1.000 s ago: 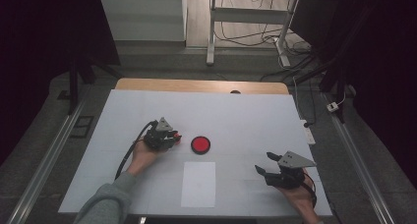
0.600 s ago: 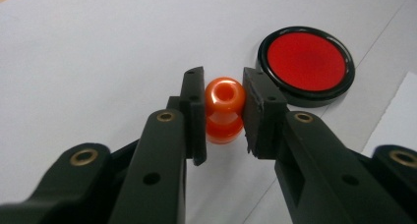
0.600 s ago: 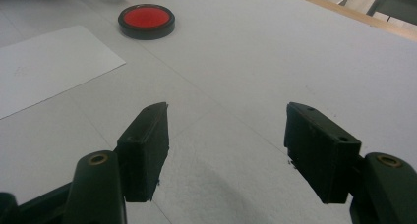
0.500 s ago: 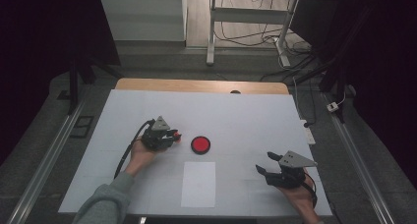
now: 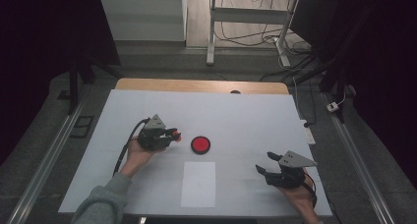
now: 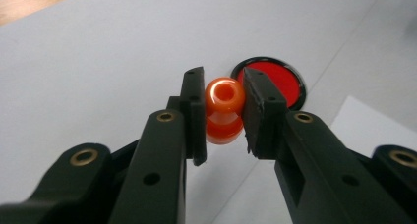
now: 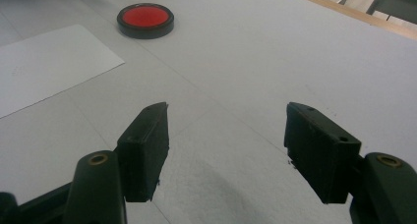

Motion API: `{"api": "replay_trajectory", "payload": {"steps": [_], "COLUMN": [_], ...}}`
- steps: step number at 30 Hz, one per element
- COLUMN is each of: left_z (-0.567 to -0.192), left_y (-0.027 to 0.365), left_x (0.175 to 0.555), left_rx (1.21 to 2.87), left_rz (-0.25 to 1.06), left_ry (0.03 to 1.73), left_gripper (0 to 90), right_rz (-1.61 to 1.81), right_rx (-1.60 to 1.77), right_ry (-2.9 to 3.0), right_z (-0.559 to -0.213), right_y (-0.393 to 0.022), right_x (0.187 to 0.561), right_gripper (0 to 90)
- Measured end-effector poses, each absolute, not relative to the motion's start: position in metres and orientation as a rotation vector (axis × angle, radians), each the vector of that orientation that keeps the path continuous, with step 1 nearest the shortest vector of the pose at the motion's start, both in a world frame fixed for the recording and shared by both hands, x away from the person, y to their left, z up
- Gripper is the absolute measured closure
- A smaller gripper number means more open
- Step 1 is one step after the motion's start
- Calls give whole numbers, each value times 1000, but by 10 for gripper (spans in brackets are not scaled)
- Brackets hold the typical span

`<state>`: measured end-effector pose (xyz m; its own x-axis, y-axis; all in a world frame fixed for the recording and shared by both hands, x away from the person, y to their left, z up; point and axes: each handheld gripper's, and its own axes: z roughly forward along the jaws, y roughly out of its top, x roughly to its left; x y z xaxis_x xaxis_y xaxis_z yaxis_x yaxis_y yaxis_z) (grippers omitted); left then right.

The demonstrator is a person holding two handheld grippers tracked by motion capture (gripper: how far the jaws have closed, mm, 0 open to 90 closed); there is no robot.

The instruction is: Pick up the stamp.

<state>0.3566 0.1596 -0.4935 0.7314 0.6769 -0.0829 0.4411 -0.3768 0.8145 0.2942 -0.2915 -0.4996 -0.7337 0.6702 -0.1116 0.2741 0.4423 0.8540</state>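
My left gripper [image 6: 223, 111] is shut on a glossy orange knob-shaped piece [image 6: 224, 108] with a hole in its top; both pads press its sides. From above, the left gripper [image 5: 172, 134] hovers over the white table, left of a round red pad in a black rim [image 5: 200, 144], and the orange piece [image 5: 176, 135] shows at its tips. The red pad [image 6: 275, 81] lies just beyond the jaws. My right gripper [image 7: 226, 150] stands open with nothing between its fingers. It rests at the front right [image 5: 265, 163], and the red pad [image 7: 145, 18] lies far ahead of it.
A white sheet of paper [image 5: 198, 183] lies near the front edge, between the two hands. The white tabletop [image 5: 246, 116] ends in a wooden strip [image 5: 196, 85] at the back. A metal rail [image 5: 44, 160] runs along the left side.
The left gripper has risen a little and drifted slightly toward the red pad with the orange piece in it. The right gripper has stayed put.
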Motion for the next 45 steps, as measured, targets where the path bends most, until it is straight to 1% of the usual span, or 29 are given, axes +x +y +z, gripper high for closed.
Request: {"api": "replay_trajectory", "payload": {"steps": [16,45], "left_z": [-484,-467], "left_y": [165,160], "left_x": [349,326], "left_rx": [2011,1978], "left_rz": [325,248], "left_ry": [834,739], "left_gripper": [724,724], "right_rz": [1219,1216], "right_rx": [795,787], "right_ry": [2256,2250], "right_z": [-499,-499], "right_y": [-291,-290], "right_x": [294,293], "right_gripper": [330,333]}}
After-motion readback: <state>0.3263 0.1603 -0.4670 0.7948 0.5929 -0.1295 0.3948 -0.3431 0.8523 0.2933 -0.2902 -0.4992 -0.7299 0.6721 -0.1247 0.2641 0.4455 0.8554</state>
